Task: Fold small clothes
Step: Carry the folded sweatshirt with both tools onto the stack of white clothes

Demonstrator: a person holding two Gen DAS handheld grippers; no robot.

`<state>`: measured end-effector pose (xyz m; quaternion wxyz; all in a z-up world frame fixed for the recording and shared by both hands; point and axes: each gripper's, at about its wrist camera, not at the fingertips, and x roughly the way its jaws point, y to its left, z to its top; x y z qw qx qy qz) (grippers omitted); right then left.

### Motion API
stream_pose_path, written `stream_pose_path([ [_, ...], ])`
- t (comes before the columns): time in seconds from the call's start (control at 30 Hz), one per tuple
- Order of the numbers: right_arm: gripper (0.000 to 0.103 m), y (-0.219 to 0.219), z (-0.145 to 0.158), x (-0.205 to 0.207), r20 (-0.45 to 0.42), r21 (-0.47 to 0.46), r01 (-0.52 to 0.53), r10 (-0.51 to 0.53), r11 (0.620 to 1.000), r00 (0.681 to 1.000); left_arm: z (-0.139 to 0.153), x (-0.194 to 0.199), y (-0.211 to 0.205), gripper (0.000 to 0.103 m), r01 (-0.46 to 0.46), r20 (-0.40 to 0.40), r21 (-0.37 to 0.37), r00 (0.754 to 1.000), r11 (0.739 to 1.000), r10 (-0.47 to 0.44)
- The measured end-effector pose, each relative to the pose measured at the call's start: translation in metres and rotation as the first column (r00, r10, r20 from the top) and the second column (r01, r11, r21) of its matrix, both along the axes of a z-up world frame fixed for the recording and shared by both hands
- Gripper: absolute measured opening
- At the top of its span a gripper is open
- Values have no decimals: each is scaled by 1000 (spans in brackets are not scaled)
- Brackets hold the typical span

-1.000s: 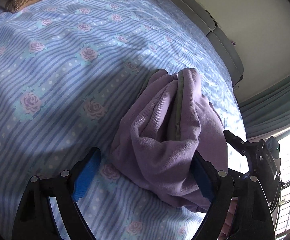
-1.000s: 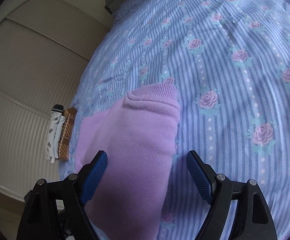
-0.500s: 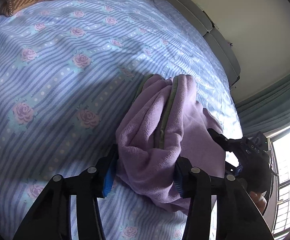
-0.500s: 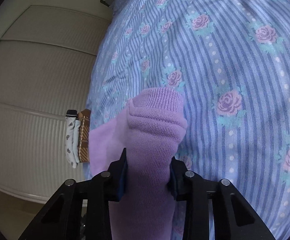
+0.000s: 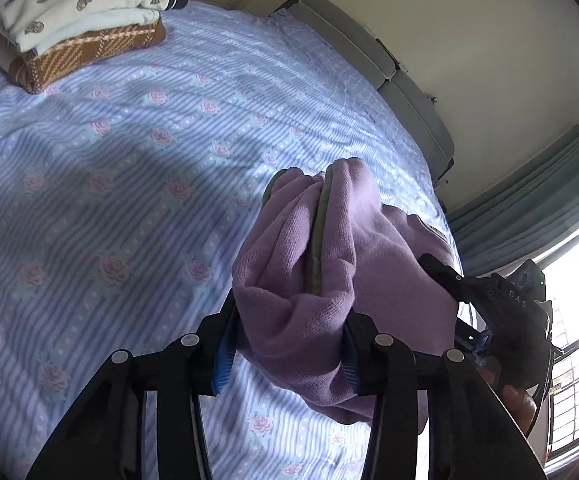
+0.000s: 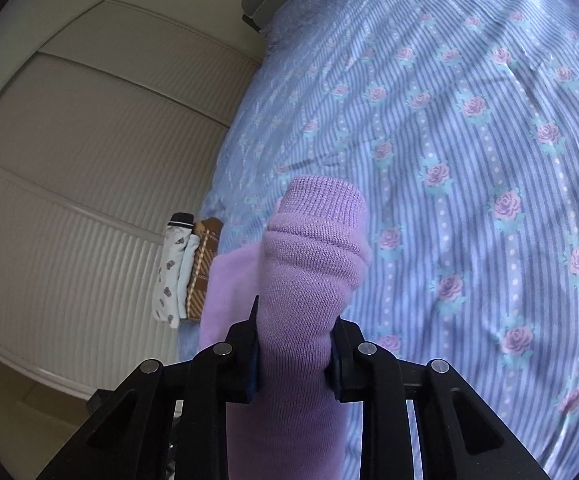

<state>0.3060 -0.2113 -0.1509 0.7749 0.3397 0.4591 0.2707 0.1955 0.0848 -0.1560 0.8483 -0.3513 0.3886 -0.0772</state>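
A lilac knit garment (image 5: 329, 240) with an olive-green trim is bunched up and lifted off the striped, rose-print bedsheet (image 5: 109, 200). My left gripper (image 5: 287, 344) is closing on a thick fold of it, and both blue pads press into the cloth. In the right wrist view a ribbed cuff end of the same lilac garment (image 6: 313, 240) sticks out forward between the jaws. My right gripper (image 6: 293, 352) is closing on it, its pads squeezing the knit. The right gripper's black body (image 5: 509, 308) shows behind the garment in the left wrist view.
A stack of folded clothes (image 5: 81, 20) sits at the far edge of the bed, also visible as the stack (image 6: 185, 272) by the ribbed wardrobe doors (image 6: 69, 160). A grey padded headboard (image 5: 369, 52), curtains (image 5: 529, 184) and a bright window lie to the right.
Both grippers went from wide open around the garment to clamped on it, then rose, lifting the lilac cloth off the sheet.
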Motion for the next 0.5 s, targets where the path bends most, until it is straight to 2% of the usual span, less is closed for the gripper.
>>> stream_pose_path([
  [0.23,27,70,43,7,68,13,-69,68,998,995,41,-13,66,43,-75,60,1,995,997,75],
  [0.5,27,209,96,55,141,49,-186,177,981,974,96,-2,195,43,-179,139,12,975,984,175],
])
